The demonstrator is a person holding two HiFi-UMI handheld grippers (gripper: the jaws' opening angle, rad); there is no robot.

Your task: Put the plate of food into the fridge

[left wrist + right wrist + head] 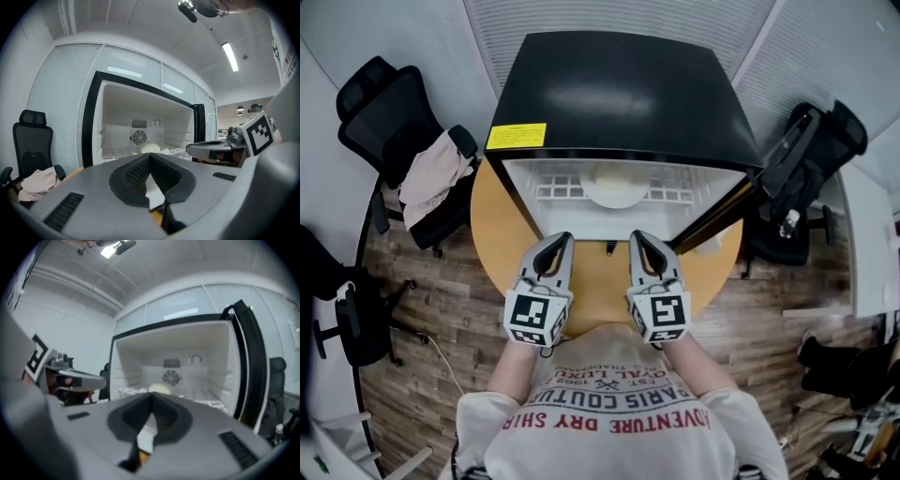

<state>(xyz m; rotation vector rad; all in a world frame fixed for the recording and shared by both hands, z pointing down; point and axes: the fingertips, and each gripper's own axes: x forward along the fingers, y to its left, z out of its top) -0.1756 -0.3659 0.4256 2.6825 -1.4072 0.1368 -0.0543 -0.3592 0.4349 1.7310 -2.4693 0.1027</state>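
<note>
Left gripper (150, 155) and right gripper (151, 395): the jaws of each are pressed together at the tips, with nothing between them. The two grippers are held side by side, slightly apart, above the round wooden table (499, 225), pointing into the open black mini fridge (619, 89). Plate of food (616, 185): rests on the white grid shelf (553, 190) inside the fridge, centred, toward the back wall. Fridge door (717, 217): swung open to the right. Office chair (389, 122), left, carries a pale cloth (431, 183); a second chair (811, 150) stands to the right.
</note>
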